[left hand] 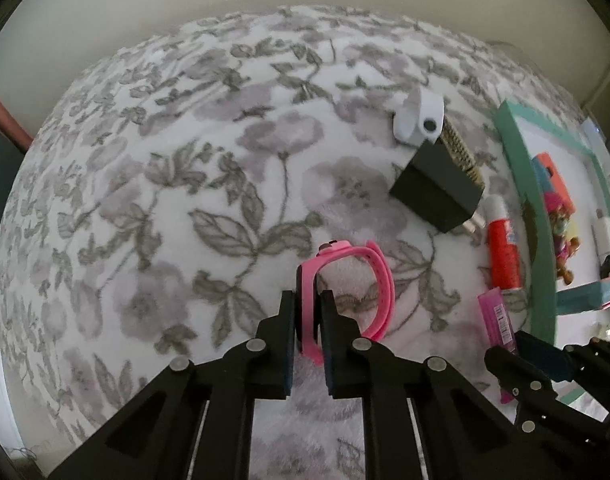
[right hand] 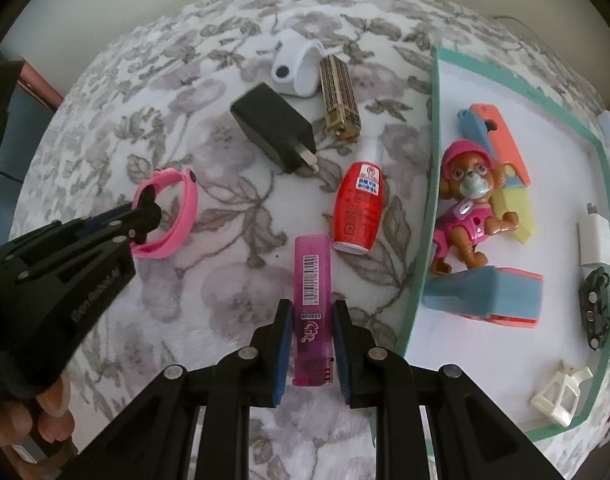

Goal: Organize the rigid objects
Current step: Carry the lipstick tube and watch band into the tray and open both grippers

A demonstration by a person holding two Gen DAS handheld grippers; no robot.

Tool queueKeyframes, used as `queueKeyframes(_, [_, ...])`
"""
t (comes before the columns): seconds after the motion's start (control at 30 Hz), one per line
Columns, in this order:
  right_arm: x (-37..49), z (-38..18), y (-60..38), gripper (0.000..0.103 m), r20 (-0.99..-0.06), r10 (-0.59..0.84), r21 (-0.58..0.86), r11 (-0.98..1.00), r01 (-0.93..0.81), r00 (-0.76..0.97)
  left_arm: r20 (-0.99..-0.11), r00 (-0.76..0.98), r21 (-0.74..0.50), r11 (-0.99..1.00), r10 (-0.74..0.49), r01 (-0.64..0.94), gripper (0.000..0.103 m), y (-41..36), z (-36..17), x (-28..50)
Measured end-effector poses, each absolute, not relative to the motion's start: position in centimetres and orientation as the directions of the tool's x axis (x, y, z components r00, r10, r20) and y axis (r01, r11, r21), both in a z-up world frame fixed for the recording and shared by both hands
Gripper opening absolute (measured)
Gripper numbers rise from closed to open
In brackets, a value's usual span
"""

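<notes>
Pink lighter (right hand: 311, 308) is sitting clamped lengthwise in the right claw (right hand: 312, 344), the green tray (right hand: 419, 260) lying just to its right, while the left claw (left hand: 308, 320) is pinching a pink wristband (left hand: 345, 292).

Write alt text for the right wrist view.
The right gripper has its jaws shut on a pink lighter over a floral blanket. The left gripper grips a pink wristband; right of them a teal-rimmed tray holds toys.

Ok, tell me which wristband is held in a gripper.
The pink wristband: the left gripper is shut on it. The white wristband lies free on the blanket, beside the gold case.
</notes>
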State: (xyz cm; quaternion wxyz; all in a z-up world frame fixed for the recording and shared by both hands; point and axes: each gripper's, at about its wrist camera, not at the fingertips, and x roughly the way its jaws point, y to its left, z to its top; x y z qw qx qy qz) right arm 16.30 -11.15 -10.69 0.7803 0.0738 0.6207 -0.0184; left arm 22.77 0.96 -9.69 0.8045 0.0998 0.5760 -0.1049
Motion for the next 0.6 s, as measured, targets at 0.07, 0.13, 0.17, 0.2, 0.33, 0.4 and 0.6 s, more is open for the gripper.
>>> queueKeyframes(0.07, [15.8, -9.8, -11.3, 0.021, -0.968, 0.066, 0.097, 0.988, 0.118, 0.243, -0.942, 0.329, 0.031, 0.962, -0.063, 0.273, 0.012, 1.0, -8.6, 22.4])
queueKeyframes(0.13, [15.5, -8.6, -11.6, 0.021, -0.962, 0.073, 0.108, 0.987, 0.119, 0.262, -0.932, 0.355, 0.030, 0.964, -0.069, 0.266, 0.012, 0.9, -7.1, 22.2])
queueKeyframes(0.17, [15.2, -7.8, -11.9, 0.021, -0.958, 0.076, 0.113, 0.986, 0.122, 0.276, -0.926, 0.370, 0.032, 0.964, -0.071, 0.266, 0.012, 0.8, -6.3, 22.1])
queueKeyframes(0.2, [15.1, -7.1, -12.3, 0.021, -0.954, 0.077, 0.117, 0.986, 0.123, 0.289, -0.920, 0.384, 0.033, 0.963, -0.074, 0.267, 0.012, 0.7, -5.6, 22.1])
queueKeyframes(0.33, [14.0, -3.7, -14.3, 0.021, -0.935, 0.066, 0.122, 0.982, 0.143, 0.348, -0.893, 0.438, 0.025, 0.961, -0.101, 0.274, 0.012, -0.3, -2.3, 21.7])
queueKeyframes(0.4, [13.7, -2.2, -15.8, 0.021, -0.926, 0.056, 0.125, 0.979, 0.163, 0.373, -0.880, 0.460, 0.017, 0.958, -0.121, 0.285, 0.012, -1.3, -0.7, 21.6])
queueKeyframes(0.6, [12.1, 0.8, -20.4, 0.021, -0.913, 0.005, 0.105, 0.969, 0.224, 0.407, -0.854, 0.492, 0.017, 0.934, -0.172, 0.357, 0.012, -6.1, 2.4, 20.2])
